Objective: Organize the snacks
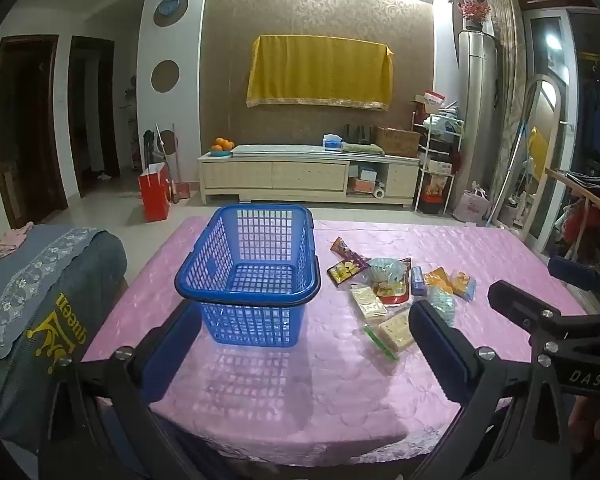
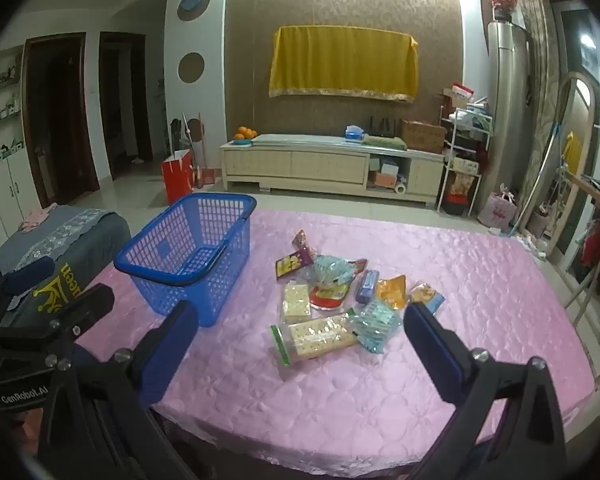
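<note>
An empty blue plastic basket stands on the pink tablecloth, left of a pile of snack packets. The pile holds cracker packs, a purple pack, an orange bag and others. My left gripper is open and empty, above the table's near edge in front of the basket. My right gripper is open and empty, hovering before the snack pile; the basket is to its left. Each gripper shows in the other's view: the right gripper, the left gripper.
A grey-blue covered seat stands left of the table. Beyond the table are a tiled floor, a red bag and a low TV cabinet. Chairs and clutter stand at the right.
</note>
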Action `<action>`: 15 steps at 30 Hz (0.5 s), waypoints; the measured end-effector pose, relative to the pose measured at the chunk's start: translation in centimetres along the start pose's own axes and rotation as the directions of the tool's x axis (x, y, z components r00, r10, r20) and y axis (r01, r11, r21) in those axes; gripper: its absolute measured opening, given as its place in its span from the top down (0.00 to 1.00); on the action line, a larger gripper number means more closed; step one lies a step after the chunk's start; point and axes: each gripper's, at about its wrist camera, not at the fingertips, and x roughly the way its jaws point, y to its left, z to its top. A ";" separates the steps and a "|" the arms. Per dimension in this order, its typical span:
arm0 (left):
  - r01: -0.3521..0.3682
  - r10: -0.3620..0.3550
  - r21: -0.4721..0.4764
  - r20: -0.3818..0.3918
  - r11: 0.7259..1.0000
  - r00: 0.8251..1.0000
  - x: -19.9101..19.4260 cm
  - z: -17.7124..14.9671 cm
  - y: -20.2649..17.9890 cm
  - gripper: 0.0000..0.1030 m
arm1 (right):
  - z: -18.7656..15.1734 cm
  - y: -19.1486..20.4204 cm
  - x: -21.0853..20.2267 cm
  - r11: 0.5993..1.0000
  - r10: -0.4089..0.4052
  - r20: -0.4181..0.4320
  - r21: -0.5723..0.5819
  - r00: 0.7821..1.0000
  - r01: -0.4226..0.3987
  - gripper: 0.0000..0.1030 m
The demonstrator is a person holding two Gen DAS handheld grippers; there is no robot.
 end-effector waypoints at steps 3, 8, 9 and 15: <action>-0.002 0.002 -0.007 -0.007 1.000 1.000 0.1 0.0 -0.1 0.00 | 0.3 -0.4 0.0 1.000 0.004 -0.011 0.009 1.000 -0.004 0.00; -0.001 0.001 -0.006 -0.017 1.000 1.000 0.7 -0.1 -1.0 0.00 | -0.5 0.2 0.1 1.000 -0.001 -0.006 -0.004 1.000 0.001 0.00; -0.002 0.002 -0.007 -0.017 1.000 1.000 0.8 -0.1 -1.1 0.00 | -0.6 0.3 0.2 1.000 -0.003 -0.007 -0.005 1.000 0.003 0.00; 0.008 -0.008 -0.010 -0.011 1.000 1.000 0.3 -0.2 -1.1 0.00 | 0.3 -0.2 0.0 0.999 0.022 -0.032 0.029 0.999 -0.021 0.00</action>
